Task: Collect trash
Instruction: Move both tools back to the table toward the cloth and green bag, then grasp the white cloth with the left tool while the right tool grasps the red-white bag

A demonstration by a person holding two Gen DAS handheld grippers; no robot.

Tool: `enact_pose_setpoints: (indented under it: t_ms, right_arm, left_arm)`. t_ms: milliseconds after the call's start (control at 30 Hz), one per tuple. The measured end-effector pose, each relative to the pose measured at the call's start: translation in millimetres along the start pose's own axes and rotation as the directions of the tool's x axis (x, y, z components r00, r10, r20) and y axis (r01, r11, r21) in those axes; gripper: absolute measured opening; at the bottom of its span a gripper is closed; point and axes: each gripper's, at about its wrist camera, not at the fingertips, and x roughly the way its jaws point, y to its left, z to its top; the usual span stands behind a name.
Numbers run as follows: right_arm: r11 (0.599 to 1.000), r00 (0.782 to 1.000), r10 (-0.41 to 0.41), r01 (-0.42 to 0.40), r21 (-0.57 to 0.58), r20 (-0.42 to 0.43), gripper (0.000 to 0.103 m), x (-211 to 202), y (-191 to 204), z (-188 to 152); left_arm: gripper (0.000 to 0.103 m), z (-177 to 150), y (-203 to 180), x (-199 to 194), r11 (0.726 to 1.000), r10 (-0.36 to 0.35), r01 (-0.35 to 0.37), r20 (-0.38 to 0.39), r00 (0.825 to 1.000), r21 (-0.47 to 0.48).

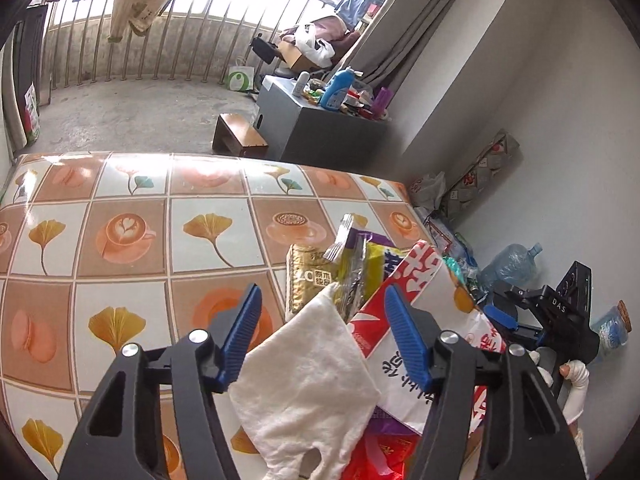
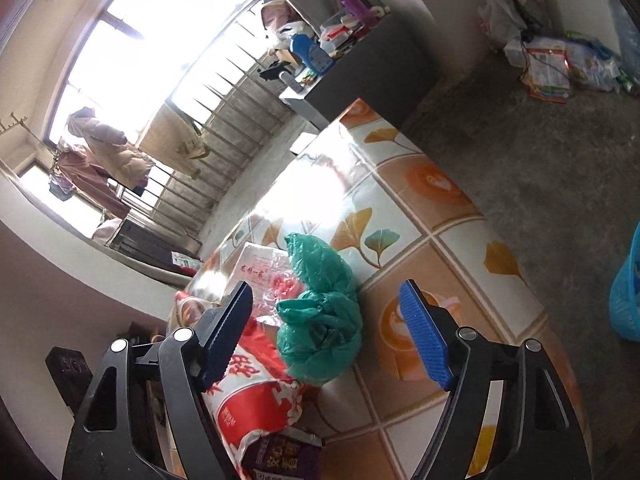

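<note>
Both claws come down open over the trash pile on the table point(image 1: 120, 216).
The left claw point(image 1: 320, 312) stands half open around a white tissue point(image 1: 308, 384), pads not touching it; the right claw point(image 2: 328, 320) stands wide around a green plastic bag point(image 2: 320, 320), holding nothing. I judge this the reaching step; next each must close on its piece.

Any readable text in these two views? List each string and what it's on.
"DAS": black body of the right tool.
Gold packet: Chinese characters, too small to read.
Red and white bag: large red and black Chinese characters, cut off and turned, not readable.
Purple packet: pale Chinese characters, blurred.
Thin white bag: small red print, unreadable.
Floor packaging: too small.
</note>
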Motion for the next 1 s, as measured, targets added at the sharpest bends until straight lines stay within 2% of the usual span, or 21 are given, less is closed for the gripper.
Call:
enact_pose_setpoints:
  t_ms: [100,200,300,367,667,1000]
  right_arm:
    - [1.0,0.998,0.001,-0.001,0.0,-0.056,0.065,22,-2,0]
    - [0.999,0.997,0.035,-0.037,-0.02,-0.072,0.058,28,5,-3]
    - [0.997,0.992,0.056,-0.062,-0.05,-0.112,0.045,32,17,-7]
    - [0.993,0.989,0.062,-0.074,-0.088,-0.135,0.043,35,26,-14]
    - [0.98,0.972,0.105,-0.137,-0.144,-0.21,0.04,31,43,-36]
    - [0.982,0.974,0.101,-0.13,-0.135,-0.202,0.04,-1,33,-66]
  left_arm:
    - [0.046,0,12,26,1.0,0.022,-0.022,-0.037,0.999,-0.012]
    - [0.038,4,20,50,1.0,0.022,-0.024,-0.078,0.997,-0.02]
    - [0.033,5,23,67,1.0,0.002,-0.006,-0.114,0.994,-0.029]
    - [0.031,3,24,73,0.999,-0.022,0.016,-0.134,0.991,-0.042]
    - [0.028,-18,15,63,0.996,-0.092,0.087,-0.185,0.978,-0.037]
    - [0.028,-53,-2,27,0.988,-0.154,0.156,-0.203,0.967,-0.006]
